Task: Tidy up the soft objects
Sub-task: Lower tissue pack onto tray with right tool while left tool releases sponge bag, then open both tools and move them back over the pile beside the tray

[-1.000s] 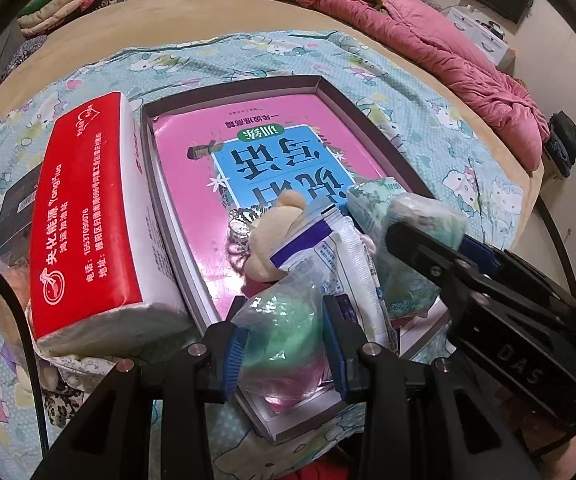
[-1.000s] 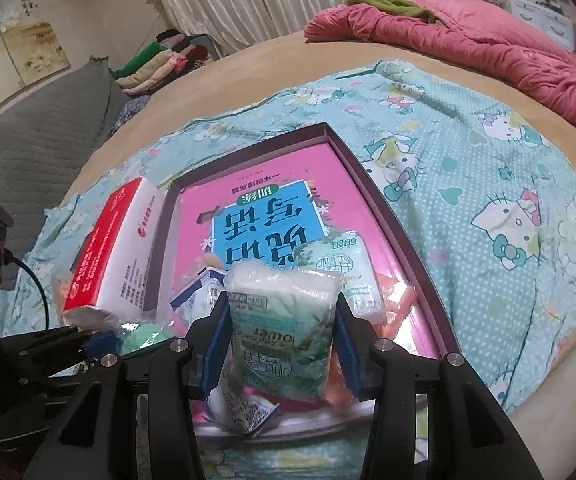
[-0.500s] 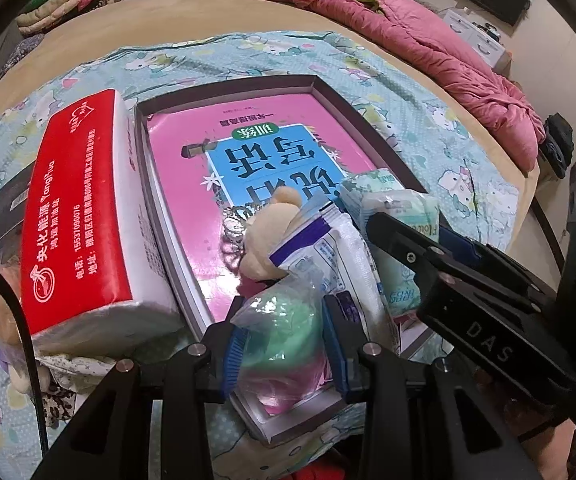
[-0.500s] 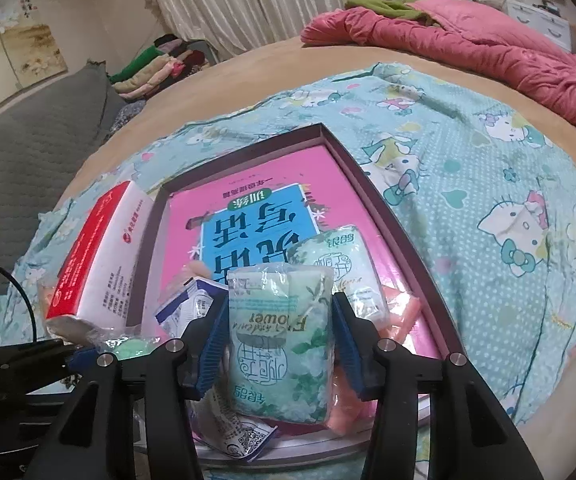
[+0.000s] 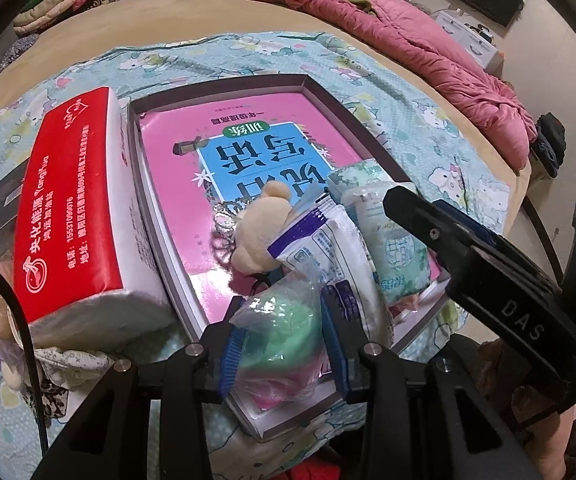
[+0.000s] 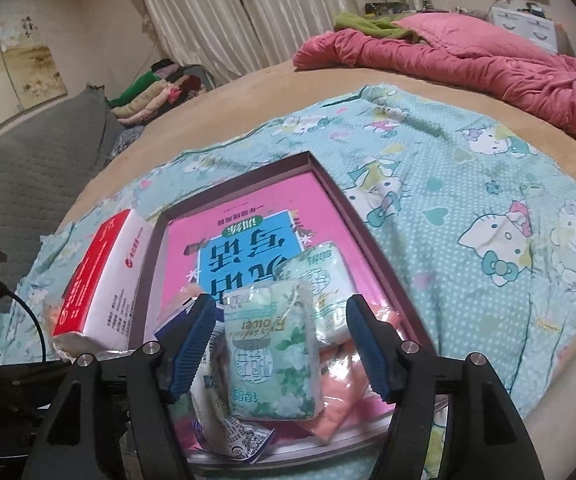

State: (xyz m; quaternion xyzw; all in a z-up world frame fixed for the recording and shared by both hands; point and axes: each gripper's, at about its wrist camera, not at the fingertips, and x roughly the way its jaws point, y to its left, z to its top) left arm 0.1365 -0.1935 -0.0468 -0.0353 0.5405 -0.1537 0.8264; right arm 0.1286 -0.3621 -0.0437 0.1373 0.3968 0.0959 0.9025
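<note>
The bed (image 6: 248,92) is wide and tan, with a cartoon-print sheet (image 6: 468,240) spread over its near half and a pink quilt (image 6: 468,60) heaped along the far edge. On the sheet, toward the near edge, sits a shallow box (image 5: 340,104) lined with a pink booklet; its far half is bare, so there is plenty of room to set things down, though the raised rim needs clearing on the way in.

Touching the box's left rim lies a big red tissue pack (image 5: 68,208), bulky but probably light and squashy, best taken across its short sides.

The soft things crowd the box's near corner: a floral tissue packet (image 6: 272,344) between the spread pads of the right tool (image 6: 280,340), which do not look to be touching it; I would say its film wrapper is slippery, so grip the middle. The left tool (image 5: 278,344) pinches a bagged green lump (image 5: 284,332), which looks spongy and weightless. A small plush bear (image 5: 256,232) lies just beyond.
</note>
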